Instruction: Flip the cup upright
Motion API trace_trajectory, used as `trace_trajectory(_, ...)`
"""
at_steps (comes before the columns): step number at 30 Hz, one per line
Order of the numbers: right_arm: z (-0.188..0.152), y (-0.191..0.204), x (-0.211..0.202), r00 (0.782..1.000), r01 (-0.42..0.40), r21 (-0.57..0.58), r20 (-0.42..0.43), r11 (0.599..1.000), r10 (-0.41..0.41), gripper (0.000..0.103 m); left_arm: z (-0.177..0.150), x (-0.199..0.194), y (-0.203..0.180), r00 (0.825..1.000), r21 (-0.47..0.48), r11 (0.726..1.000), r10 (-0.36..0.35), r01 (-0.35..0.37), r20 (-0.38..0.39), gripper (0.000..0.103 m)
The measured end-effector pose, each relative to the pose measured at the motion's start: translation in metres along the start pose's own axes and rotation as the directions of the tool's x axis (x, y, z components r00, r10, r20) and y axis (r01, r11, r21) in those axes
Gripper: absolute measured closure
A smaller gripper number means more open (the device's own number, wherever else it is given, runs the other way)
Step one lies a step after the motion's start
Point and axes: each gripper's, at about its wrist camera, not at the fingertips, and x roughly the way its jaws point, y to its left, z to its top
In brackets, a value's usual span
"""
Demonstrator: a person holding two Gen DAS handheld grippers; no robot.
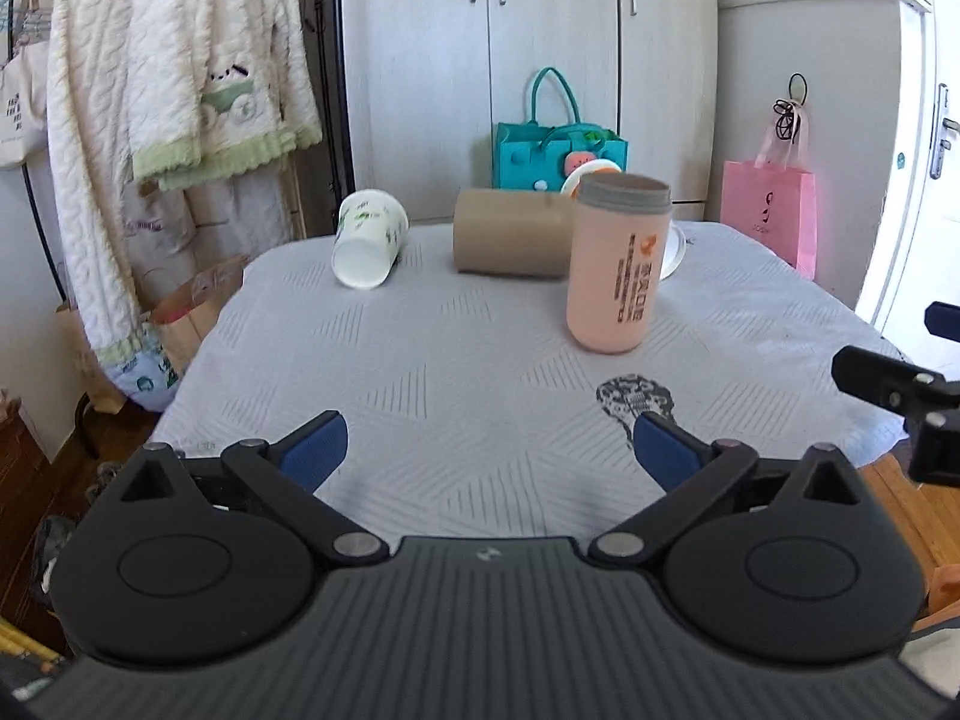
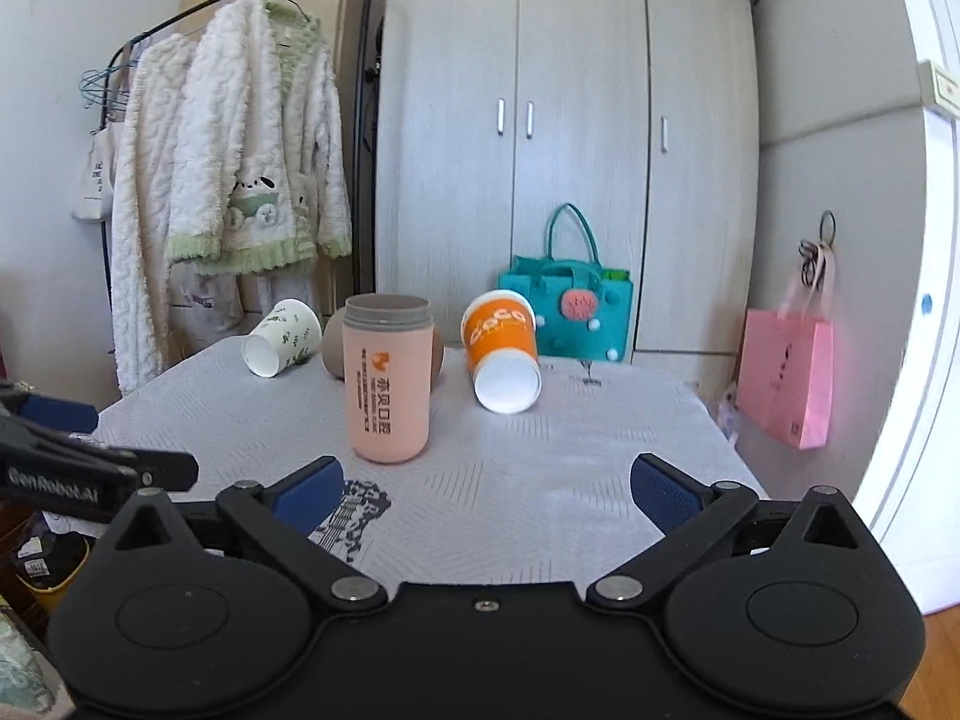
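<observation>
A pink cup [image 1: 618,264] [image 2: 389,378] stands upright on the table with its open mouth up. A white cup with green leaves [image 1: 369,238] [image 2: 282,345] lies on its side at the back left. A brown cup [image 1: 510,232] [image 2: 333,348] lies on its side behind the pink one. An orange cup [image 2: 503,351] lies on its side at the back right, mostly hidden in the left wrist view. My left gripper [image 1: 489,450] is open and empty above the near table. My right gripper [image 2: 487,489] is open and empty in front of the pink cup.
The table [image 1: 420,360] has a grey patterned cloth with a dark print [image 1: 636,399]. A teal bag [image 2: 567,309] stands behind the table, a pink bag [image 2: 786,378] hangs at the right, and a rack of white robes [image 2: 228,198] stands at the left.
</observation>
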Motion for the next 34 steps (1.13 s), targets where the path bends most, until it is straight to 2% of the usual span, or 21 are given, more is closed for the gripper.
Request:
trace_trajectory(5,-0.004,0.001,0.001,0.999,0.045,0.029,-0.013,0.999,-0.045,0.000,-0.004,-0.002,0.002,1.000,-0.037,0.999,0.000,0.000,0.024,0.000)
trace_trajectory(9,-0.008,0.001,0.003,0.998,0.063,0.046,-0.033,0.997,-0.061,0.000,-0.006,-0.008,0.001,0.997,-0.038,0.999,0.029,-0.027,0.068,0.000)
trace_trajectory(16,-0.010,0.002,0.006,0.994,0.093,0.059,-0.060,0.994,-0.089,0.000,-0.006,-0.014,-0.002,0.994,-0.036,0.998,0.052,-0.049,0.098,0.000)
trace_trajectory(24,-0.010,0.003,0.009,0.990,0.120,0.058,-0.077,0.991,-0.115,0.000,-0.005,-0.014,0.003,0.993,-0.081,0.994,0.078,-0.071,0.091,0.000)
trace_trajectory(34,-0.010,0.003,0.008,0.987,0.139,0.055,-0.086,0.989,-0.134,0.000,-0.006,-0.013,0.005,0.992,-0.086,0.992,0.100,-0.093,0.078,0.000)
